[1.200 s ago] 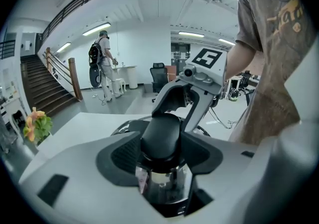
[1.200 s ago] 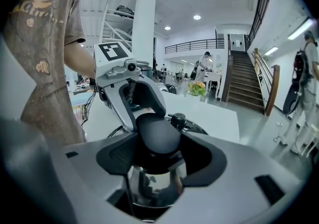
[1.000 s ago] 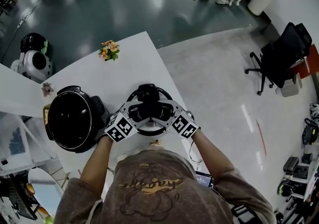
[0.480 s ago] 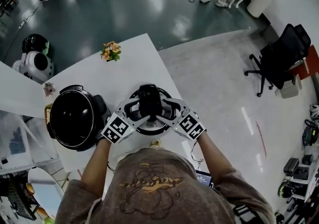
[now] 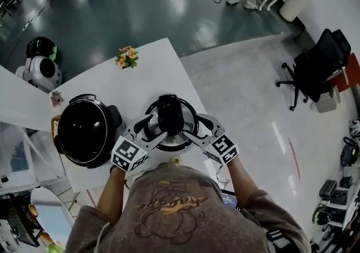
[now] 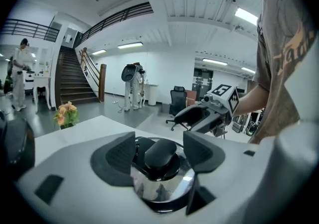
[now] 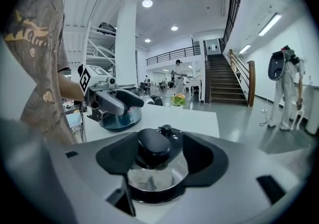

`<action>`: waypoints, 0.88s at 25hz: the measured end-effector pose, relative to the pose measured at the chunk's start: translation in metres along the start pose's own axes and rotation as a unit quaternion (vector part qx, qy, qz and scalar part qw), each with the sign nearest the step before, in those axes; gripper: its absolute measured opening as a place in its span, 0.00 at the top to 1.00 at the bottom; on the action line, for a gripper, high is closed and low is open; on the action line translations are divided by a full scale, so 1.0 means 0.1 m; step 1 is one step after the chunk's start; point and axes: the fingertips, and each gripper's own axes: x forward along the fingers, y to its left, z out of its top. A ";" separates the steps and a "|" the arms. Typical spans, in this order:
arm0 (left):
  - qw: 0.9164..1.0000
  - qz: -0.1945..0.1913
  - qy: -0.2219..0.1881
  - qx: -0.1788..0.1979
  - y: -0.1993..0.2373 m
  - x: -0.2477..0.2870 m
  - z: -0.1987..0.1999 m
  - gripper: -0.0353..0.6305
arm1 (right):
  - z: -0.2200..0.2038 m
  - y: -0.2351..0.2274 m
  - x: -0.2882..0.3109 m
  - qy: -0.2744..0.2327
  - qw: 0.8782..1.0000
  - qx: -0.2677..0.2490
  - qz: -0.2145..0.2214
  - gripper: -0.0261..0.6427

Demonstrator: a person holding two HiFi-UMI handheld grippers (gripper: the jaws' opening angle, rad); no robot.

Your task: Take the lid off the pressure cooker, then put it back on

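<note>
Both hands are lifting: lid point(image 5: 179, 137) is coming up off the table point(image 5: 147, 75) by its R edge, where it was resting a sec ago. L gripper point(image 6: 159, 138) jaws have just been opening wider, w/ lid between them and pads on its sides. R gripper point(image 7: 160, 137) is clamping it wide too. Prob. the put-back leg is starting. Open cooker point(image 5: 85, 132) is sitting just beside, at the L edge. Bare top is running to flowers point(image 5: 125, 56) near the far corner, but the R edge is close.

lid point(image 5: 169, 140): 1 | cooker point(image 5: 84, 132): 1 | hand-held grippers point(image 5: 147, 127) point(image 5: 196, 126): 2 | office chair point(image 5: 318, 69): 1
</note>
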 end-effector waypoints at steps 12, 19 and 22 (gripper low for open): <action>1.000 -0.013 0.026 0.010 -0.03 0.12 -0.16 0.49 | -0.07 0.04 0.12 0.013 1.000 0.001 0.021 0.55; 0.997 -0.025 0.068 0.032 0.00 0.27 -0.45 0.49 | -0.18 0.08 0.30 0.041 0.998 -0.032 0.047 0.55; 0.996 -0.031 0.080 0.038 -0.01 0.34 -0.52 0.49 | -0.25 0.09 0.39 0.055 0.996 -0.041 0.061 0.55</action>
